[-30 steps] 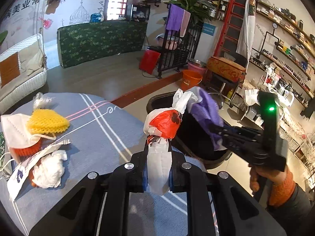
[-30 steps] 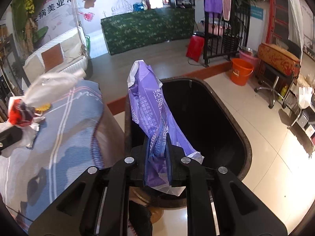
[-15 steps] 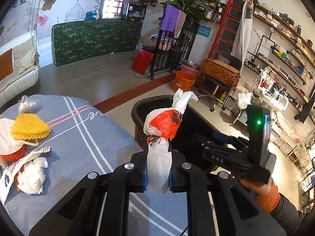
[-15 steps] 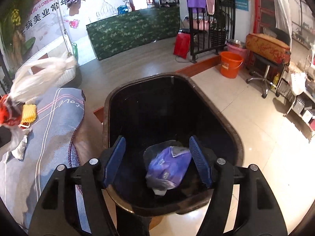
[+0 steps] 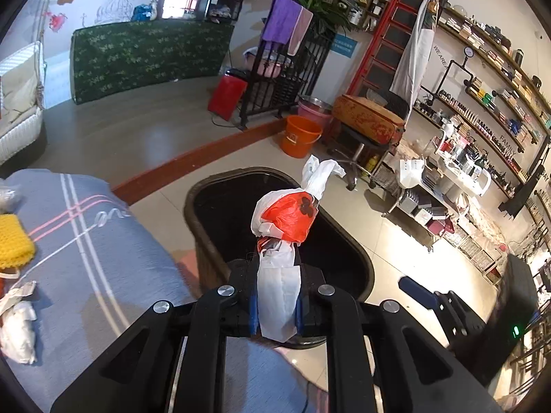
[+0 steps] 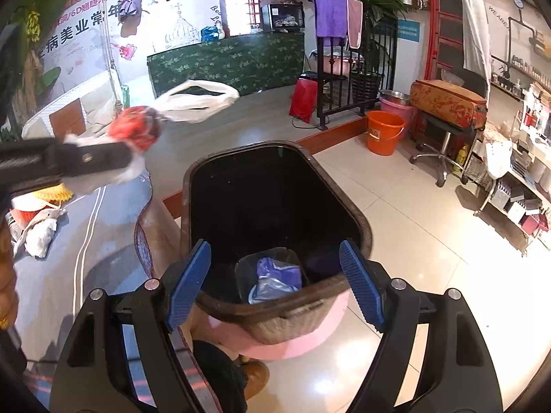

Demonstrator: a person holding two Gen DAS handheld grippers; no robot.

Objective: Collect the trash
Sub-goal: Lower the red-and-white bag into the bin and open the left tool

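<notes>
Orange and white plastic bag (image 5: 287, 220) is pinched in the left gripper (image 5: 275, 304), above the near rim of the black trash bin (image 6: 358, 222). A purple wrapper (image 6: 275, 275) lies on the bin's bottom. The right gripper (image 6: 275, 285) has just been opening, with nothing between its jaws.

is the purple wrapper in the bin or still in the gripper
In the bin: the purple wrapper lies at the bottom of the bin, between the right gripper's open, empty jaws.

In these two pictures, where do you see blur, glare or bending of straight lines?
Left wrist view: sharp, with shelves curving at the edge. Right wrist view: the red and white bag in the left gripper looks smeared; glare on the floor tiles; the bin interior is dark.
</notes>
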